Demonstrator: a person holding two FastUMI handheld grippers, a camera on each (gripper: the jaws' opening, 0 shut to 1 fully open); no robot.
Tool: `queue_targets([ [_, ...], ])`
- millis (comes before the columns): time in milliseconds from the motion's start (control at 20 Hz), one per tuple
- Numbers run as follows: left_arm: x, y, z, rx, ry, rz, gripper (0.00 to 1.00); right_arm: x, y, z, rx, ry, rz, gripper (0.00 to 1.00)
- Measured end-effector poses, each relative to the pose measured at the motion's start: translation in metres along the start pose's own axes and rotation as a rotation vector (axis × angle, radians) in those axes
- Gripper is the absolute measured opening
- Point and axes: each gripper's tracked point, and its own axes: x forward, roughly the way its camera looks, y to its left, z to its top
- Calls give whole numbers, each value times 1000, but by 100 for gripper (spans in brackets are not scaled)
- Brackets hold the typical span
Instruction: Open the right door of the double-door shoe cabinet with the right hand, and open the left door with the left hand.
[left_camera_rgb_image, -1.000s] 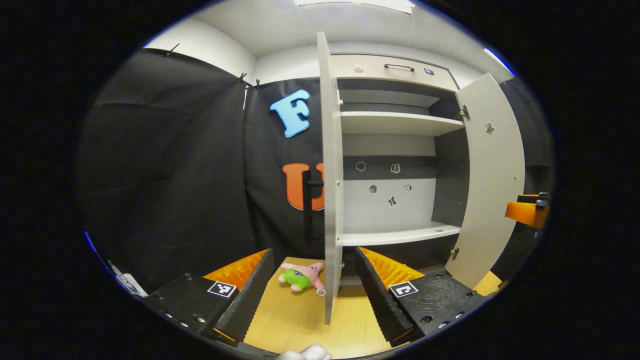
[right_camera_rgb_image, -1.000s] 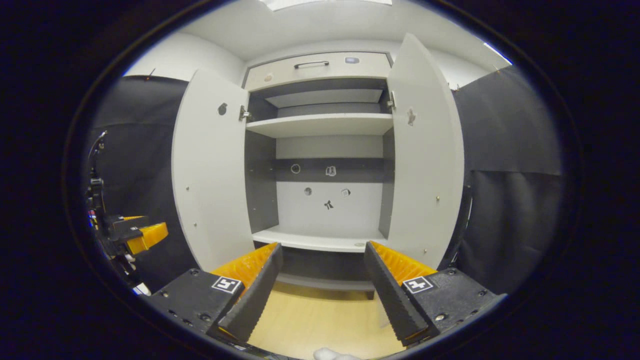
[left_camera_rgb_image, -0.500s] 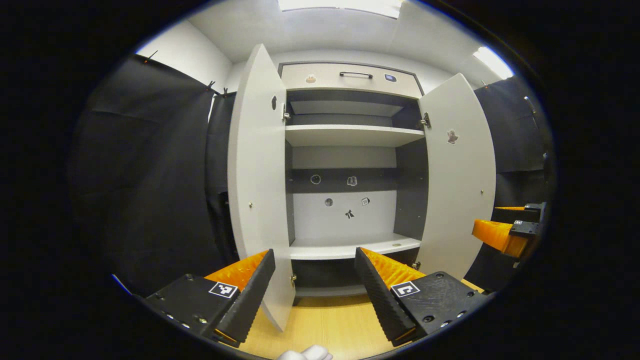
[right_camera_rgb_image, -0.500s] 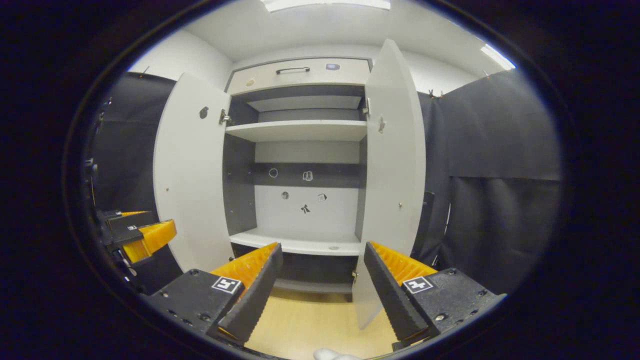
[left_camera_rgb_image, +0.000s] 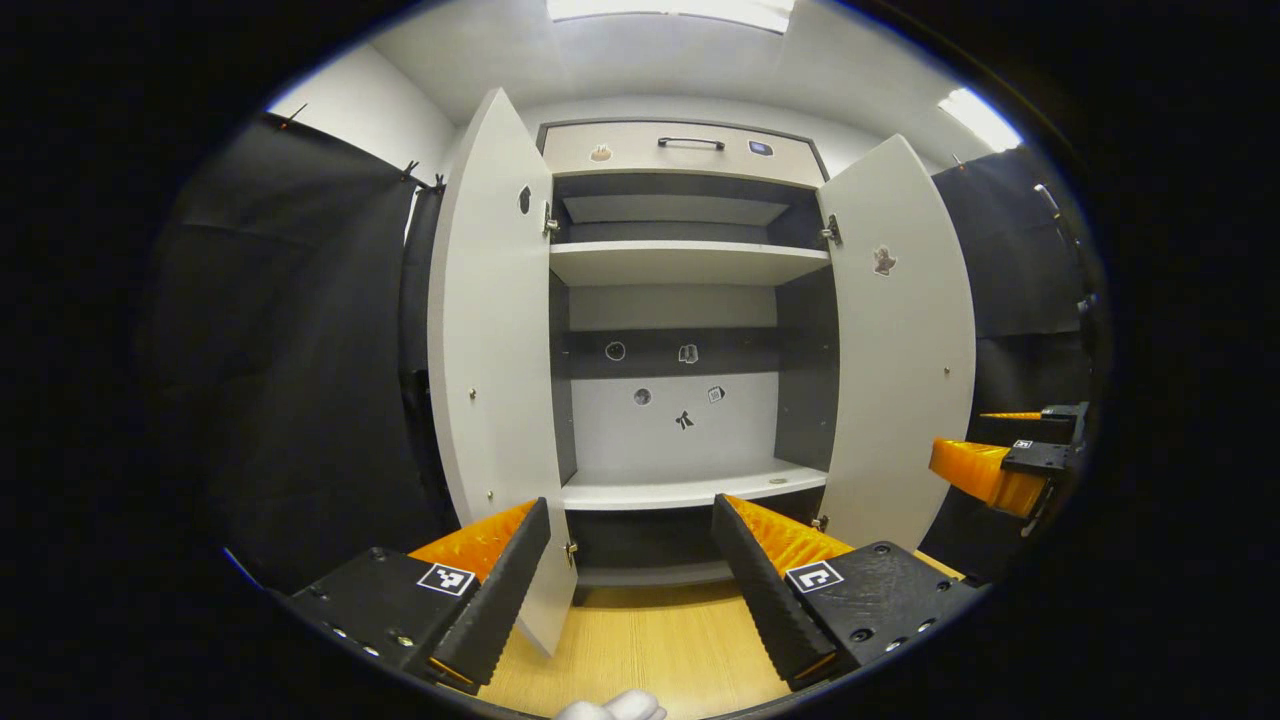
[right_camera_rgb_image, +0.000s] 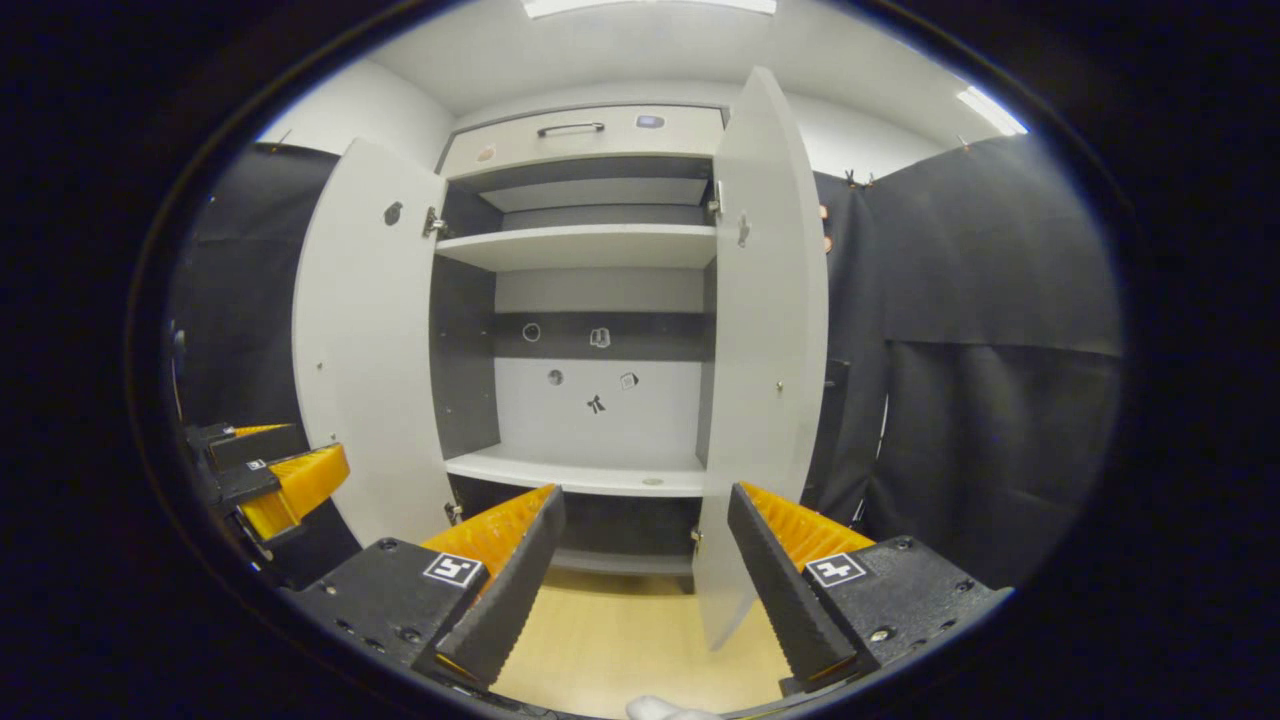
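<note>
The shoe cabinet (left_camera_rgb_image: 690, 265) stands straight ahead with both doors swung wide and its pale shelves bare. In the left gripper view the left door (left_camera_rgb_image: 490, 380) rises just beyond my left gripper (left_camera_rgb_image: 630, 590), which is open and holds nothing. The right door (left_camera_rgb_image: 905, 350) stands open at the right, with the right gripper (left_camera_rgb_image: 1000, 470) beside it. In the right gripper view the right door (right_camera_rgb_image: 765, 350) stands almost edge-on above my right gripper (right_camera_rgb_image: 640, 590), open and apart from it. The left door (right_camera_rgb_image: 365, 350) and the left gripper (right_camera_rgb_image: 270, 480) show at the left.
A drawer front with a dark handle (left_camera_rgb_image: 690, 145) tops the cabinet. Small stickers dot the back panel (left_camera_rgb_image: 680, 400). Light wooden flooring (left_camera_rgb_image: 650, 650) runs up to the cabinet base. Black cloth walls (right_camera_rgb_image: 1000, 350) close in on both sides.
The left gripper view has swung from the left door's edge and a plush toy to face the cabinet's inside. The right gripper view has drifted so the right door sits nearer its middle.
</note>
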Motion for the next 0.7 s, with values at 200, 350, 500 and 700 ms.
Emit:
queue_targets([
  [200, 0, 13, 3, 10, -11, 27, 97, 3, 5, 6, -5, -12, 6, 100],
  [350, 0, 23, 6, 1, -15, 41, 97, 5, 11, 9, -2, -17, 14, 100],
  [500, 0, 32, 10, -1, -25, 54, 97, 8, 18, 11, 0, -20, 19, 100],
  [700, 0, 35, 13, 3, -29, 57, 97, 12, 25, 10, -9, -19, 30, 100],
])
